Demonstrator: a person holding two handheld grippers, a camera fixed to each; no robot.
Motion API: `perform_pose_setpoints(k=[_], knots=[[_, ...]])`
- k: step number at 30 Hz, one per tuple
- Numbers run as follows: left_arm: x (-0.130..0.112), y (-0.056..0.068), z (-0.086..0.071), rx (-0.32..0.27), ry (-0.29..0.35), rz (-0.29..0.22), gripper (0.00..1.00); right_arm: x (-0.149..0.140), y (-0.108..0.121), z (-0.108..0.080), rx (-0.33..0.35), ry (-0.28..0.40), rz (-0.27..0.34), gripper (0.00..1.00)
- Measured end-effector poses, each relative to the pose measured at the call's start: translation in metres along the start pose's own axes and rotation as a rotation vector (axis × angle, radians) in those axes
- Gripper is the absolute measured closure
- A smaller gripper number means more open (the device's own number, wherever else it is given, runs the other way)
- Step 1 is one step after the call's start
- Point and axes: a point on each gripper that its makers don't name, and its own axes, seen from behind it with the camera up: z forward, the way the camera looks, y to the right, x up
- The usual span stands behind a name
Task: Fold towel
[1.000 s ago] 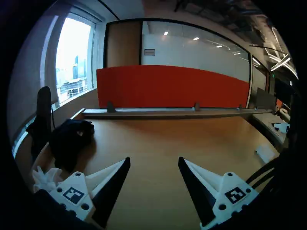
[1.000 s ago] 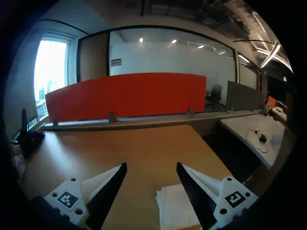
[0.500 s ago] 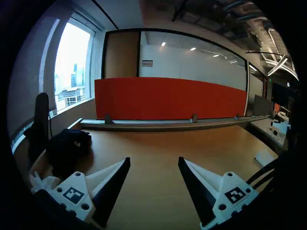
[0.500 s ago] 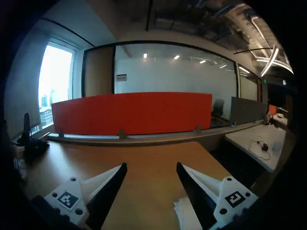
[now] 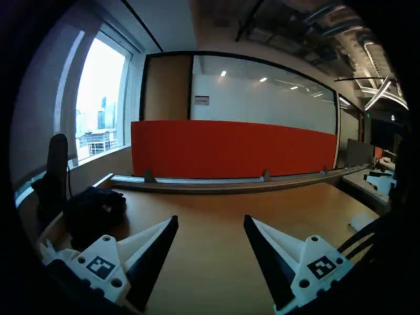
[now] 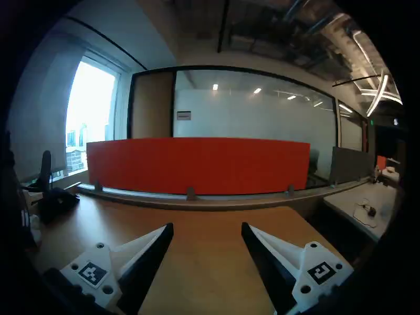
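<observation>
My left gripper (image 5: 210,218) hangs open over the wooden desk (image 5: 210,210), nothing between its fingers. At the desk's right edge in the left gripper view lies a small white folded piece (image 5: 362,220), possibly the towel, well apart from the gripper. My right gripper (image 6: 207,226) is also open and empty above the same desk (image 6: 210,231).
A dark cloth bundle (image 5: 94,210) and a crumpled white item (image 5: 50,251) lie at the desk's left end; the bundle also appears (image 6: 55,200) in the right gripper view. A red divider (image 5: 231,149) closes the far edge. Another desk (image 6: 367,205) stands to the right.
Both views have tilted upward, showing more ceiling. The white folded stack under my right gripper's finger has slid out of the bottom of the right gripper view. Both grippers stayed open.
</observation>
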Motion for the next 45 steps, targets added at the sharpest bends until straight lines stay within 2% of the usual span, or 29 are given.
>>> perform_pose_setpoints(k=[11, 24, 36, 45], knots=[[-0.016, -0.007, -0.004, 0.025, 0.046, 0.004, 0.07, -0.003, -0.014, -0.003, 0.009, 0.028, -0.021, 0.0], [-0.062, -0.01, -0.004, 0.039, 0.106, 0.002, 0.08, -0.033, -0.028, -0.012, 0.006, 0.073, -0.043, 0.0], [-0.084, -0.005, -0.009, 0.045, 0.149, 0.034, 0.07, -0.043, -0.018, -0.015, -0.009, 0.076, -0.038, 0.0], [-0.096, -0.021, -0.016, 0.059, 0.167, 0.037, 0.08, -0.044, -0.013, -0.02, -0.032, 0.074, -0.03, 0.0]])
